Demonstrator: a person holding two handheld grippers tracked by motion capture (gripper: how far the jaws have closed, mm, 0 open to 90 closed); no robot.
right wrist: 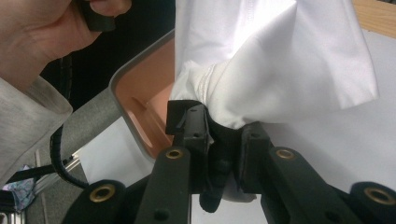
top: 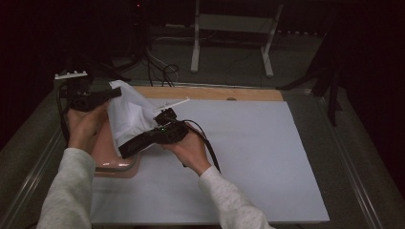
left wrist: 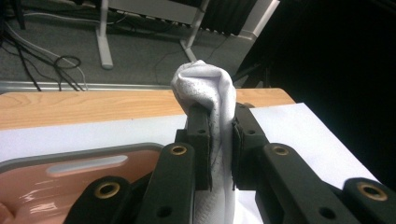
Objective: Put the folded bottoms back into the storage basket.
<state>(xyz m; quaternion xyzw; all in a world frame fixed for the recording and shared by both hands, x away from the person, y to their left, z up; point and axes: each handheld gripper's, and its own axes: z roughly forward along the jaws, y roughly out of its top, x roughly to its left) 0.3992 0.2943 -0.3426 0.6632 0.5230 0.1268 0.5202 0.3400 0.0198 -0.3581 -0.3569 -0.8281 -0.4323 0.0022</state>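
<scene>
Both claws are gripping a white garment [top: 125, 114] and holding it up over the left part of the tabletop [top: 267, 157]. Left claw [top: 113, 92] is pinching the cloth's upper edge, jaws clamped on a bunched fold [left wrist: 205, 86]. Right claw [top: 128, 148] is clamping the garment's lower dark hem [right wrist: 219, 140]. A pink tray with a grey rim [top: 112, 164] is sitting on the white mat just beneath the cloth. Wooden strip [top: 215, 93] is running along the far edge.

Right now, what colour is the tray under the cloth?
Pink with a grey rim: the tray shows best in the right gripper view.
</scene>
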